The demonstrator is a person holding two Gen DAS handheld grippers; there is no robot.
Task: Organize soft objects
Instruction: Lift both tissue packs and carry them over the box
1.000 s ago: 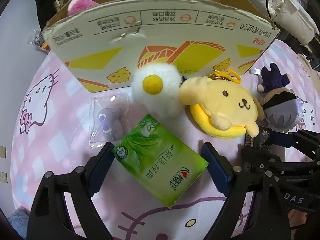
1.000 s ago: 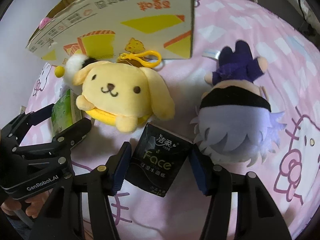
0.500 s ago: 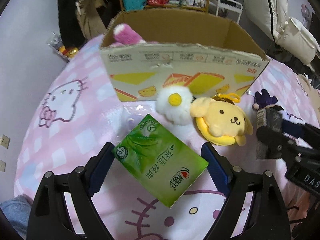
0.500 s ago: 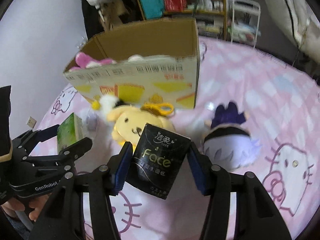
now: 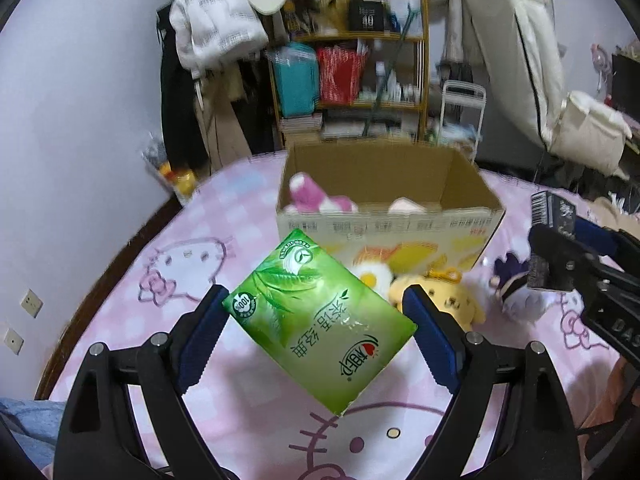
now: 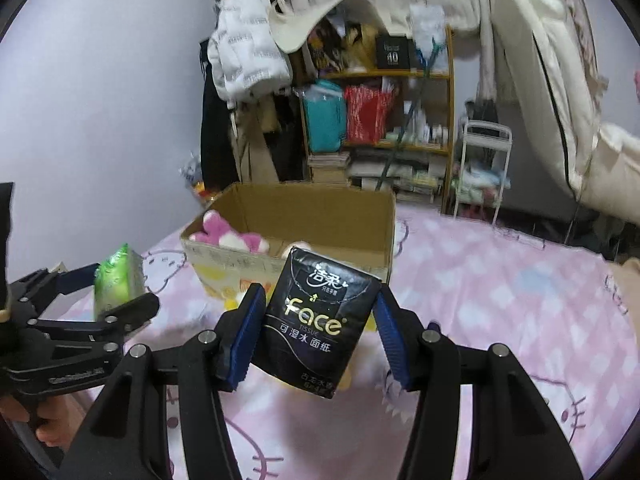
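Plushies [image 5: 436,300] (two yellow) before cardboard box [image 5: 390,224], left jaws clamping green tissue pack [image 5: 320,320], right jaws clamping black pack [image 6: 320,320].

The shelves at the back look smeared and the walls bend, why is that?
Left wrist view: shelf streaked by motion blur, green tissue pack sharp; fisheye curves the wall edges. Right wrist view: shelf clearer, black tissue pack crisp, corners dark.

A green tissue pack [image 5: 320,320] with leaf print is showing white and red lettering, while the black tissue pack [image 6: 320,322] is carrying gold "Face" lettering. Blue pads [image 5: 202,328] are lining both black grippers. The bedsheet [image 5: 132,304] is showing pink-and-white checks with cat faces. The brown cardboard box [image 5: 384,232] is bearing yellow and orange graphics, and a pink-and-white plush [image 5: 316,200] is sitting inside.
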